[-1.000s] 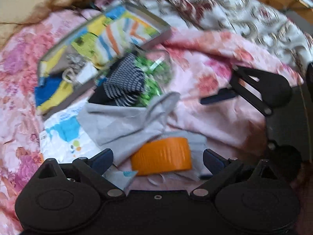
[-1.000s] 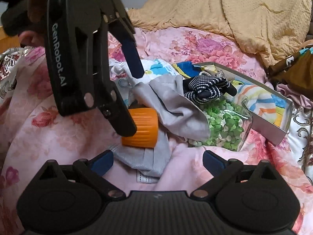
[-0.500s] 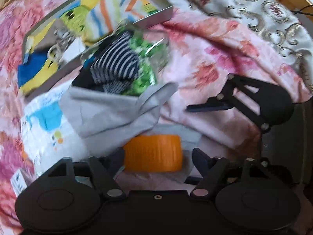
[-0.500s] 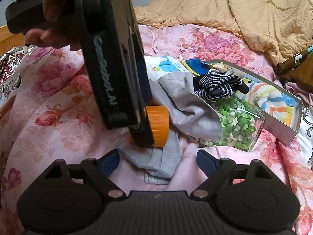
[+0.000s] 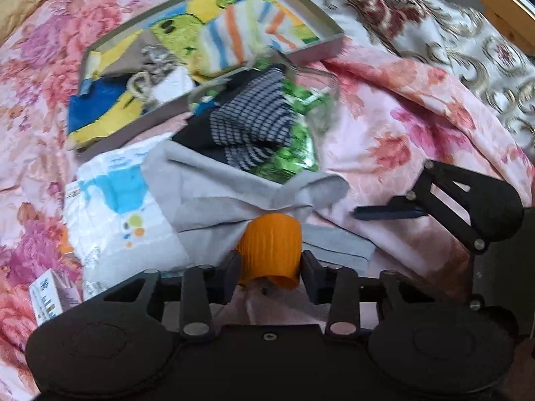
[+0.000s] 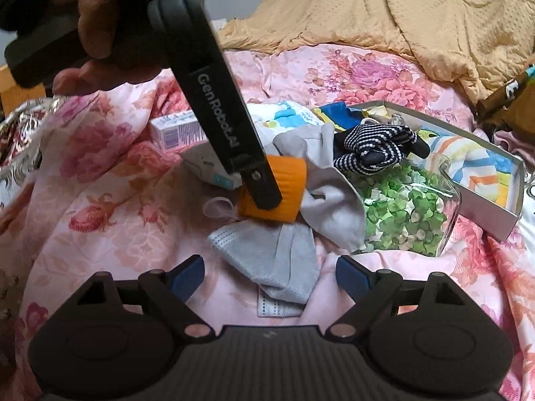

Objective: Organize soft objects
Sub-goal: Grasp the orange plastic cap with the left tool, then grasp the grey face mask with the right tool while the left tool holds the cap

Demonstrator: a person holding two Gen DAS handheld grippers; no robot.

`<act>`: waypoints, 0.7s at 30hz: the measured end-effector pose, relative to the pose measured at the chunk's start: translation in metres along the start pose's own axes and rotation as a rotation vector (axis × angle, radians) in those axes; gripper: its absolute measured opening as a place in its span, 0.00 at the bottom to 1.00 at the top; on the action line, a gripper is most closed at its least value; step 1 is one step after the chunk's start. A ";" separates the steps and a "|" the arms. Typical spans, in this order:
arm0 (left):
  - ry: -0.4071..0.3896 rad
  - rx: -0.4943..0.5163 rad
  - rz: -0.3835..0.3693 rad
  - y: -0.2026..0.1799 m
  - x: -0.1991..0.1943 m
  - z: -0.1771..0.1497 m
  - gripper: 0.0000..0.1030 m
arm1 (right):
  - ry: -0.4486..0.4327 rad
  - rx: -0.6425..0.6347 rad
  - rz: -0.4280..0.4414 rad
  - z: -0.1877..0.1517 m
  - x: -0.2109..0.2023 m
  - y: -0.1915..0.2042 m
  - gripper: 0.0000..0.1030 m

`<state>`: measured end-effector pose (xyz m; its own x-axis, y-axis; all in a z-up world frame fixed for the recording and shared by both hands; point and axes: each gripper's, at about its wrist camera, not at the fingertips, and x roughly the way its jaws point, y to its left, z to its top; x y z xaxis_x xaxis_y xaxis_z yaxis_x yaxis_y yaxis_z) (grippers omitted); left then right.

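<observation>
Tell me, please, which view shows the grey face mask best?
The right wrist view: the face mask lies unfolded in the open. The left wrist view shows only a strip of it behind the orange cap.

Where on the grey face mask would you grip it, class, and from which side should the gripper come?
Grip the grey face mask at its free lower corner, coming from above on the near side. That end lies flat and bare on the pink bedspread, while the far end sits under the orange cap, and the open right gripper already hovers there.
</observation>
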<state>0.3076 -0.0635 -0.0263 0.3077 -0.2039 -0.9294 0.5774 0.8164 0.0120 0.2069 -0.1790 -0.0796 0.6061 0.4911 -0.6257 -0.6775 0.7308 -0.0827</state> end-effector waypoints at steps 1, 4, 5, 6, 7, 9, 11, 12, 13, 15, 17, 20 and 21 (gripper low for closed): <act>-0.010 -0.014 0.011 0.003 -0.002 -0.001 0.37 | -0.007 0.007 0.008 0.001 0.000 -0.002 0.87; -0.050 -0.041 0.038 0.012 -0.010 -0.011 0.34 | -0.025 0.036 0.022 0.001 0.001 -0.006 0.87; -0.064 -0.057 0.046 0.015 -0.013 -0.015 0.32 | -0.029 0.057 0.031 0.001 0.001 -0.008 0.87; -0.075 -0.072 0.053 0.017 -0.016 -0.019 0.31 | -0.031 0.083 0.042 0.002 0.001 -0.011 0.88; -0.085 -0.091 0.058 0.020 -0.018 -0.024 0.31 | -0.034 0.112 0.054 0.002 0.001 -0.015 0.90; -0.096 -0.113 0.063 0.022 -0.022 -0.030 0.30 | -0.032 0.175 0.075 0.002 0.004 -0.023 0.91; -0.114 -0.116 0.067 0.021 -0.026 -0.037 0.30 | -0.021 0.238 0.094 0.001 0.009 -0.031 0.91; -0.126 -0.119 0.067 0.020 -0.029 -0.040 0.30 | -0.025 0.257 0.099 0.001 0.011 -0.033 0.91; -0.136 -0.123 0.064 0.020 -0.032 -0.044 0.30 | -0.036 0.265 0.100 0.001 0.011 -0.035 0.91; -0.153 -0.132 0.062 0.018 -0.038 -0.050 0.30 | -0.060 0.256 0.095 0.003 0.010 -0.034 0.91; -0.165 -0.138 0.049 0.016 -0.043 -0.055 0.30 | -0.068 0.240 0.090 0.005 0.011 -0.033 0.91; -0.169 -0.142 0.030 0.016 -0.047 -0.061 0.30 | -0.008 0.226 0.071 0.006 0.022 -0.030 0.88; -0.169 -0.144 0.027 0.016 -0.047 -0.063 0.30 | 0.019 0.220 0.059 0.005 0.026 -0.029 0.87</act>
<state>0.2548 -0.0065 -0.0059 0.4509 -0.2581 -0.8544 0.4566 0.8893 -0.0277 0.2440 -0.1848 -0.0897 0.5588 0.5286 -0.6390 -0.6030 0.7880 0.1246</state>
